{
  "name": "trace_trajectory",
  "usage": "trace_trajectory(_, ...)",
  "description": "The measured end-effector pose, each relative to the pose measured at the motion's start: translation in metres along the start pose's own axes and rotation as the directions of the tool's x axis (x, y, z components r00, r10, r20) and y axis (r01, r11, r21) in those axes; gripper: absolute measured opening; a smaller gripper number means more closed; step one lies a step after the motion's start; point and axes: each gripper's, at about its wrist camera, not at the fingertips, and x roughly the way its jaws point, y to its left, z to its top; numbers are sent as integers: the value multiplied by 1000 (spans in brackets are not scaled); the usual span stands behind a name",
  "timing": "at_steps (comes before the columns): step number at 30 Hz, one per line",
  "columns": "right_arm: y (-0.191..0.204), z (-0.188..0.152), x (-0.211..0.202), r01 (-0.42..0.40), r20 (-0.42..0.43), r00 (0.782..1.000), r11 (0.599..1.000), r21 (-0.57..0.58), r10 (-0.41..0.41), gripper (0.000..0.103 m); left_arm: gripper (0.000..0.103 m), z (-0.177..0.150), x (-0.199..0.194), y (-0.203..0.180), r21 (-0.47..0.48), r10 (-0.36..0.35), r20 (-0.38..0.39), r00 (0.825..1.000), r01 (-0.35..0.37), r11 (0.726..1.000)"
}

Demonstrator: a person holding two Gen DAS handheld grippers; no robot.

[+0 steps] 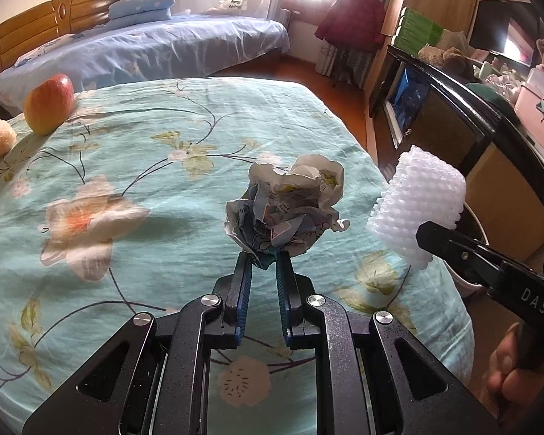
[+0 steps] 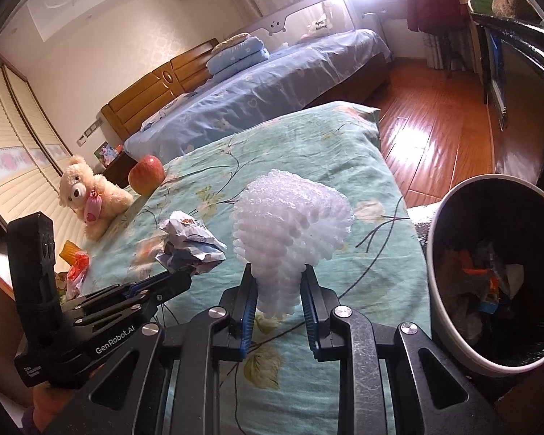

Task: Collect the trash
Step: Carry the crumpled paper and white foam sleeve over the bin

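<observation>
The left gripper (image 1: 264, 253) is pinching a crumpled paper ball (image 1: 284, 210) by its lower edge, the ball sticking up just past the fingertips above the flowered bedspread (image 1: 156, 166). The right gripper (image 2: 277, 279) is squeezing a white foam net (image 2: 290, 224) between its jaws, the net bulging upward beyond them, just right of the paper ball. Close to the right, beside the bed, a bin (image 2: 453, 195) is standing with rubbish inside, while an apple (image 2: 145, 179) and a teddy bear (image 2: 87, 195) are sitting far back.
</observation>
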Motion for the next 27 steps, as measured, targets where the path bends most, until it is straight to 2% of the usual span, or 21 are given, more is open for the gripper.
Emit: trace_trajectory(27,-33,-1,-22,67,33,997,996,51,-68,23,13,1,8,-48,96,-35,-17,999,36,995)
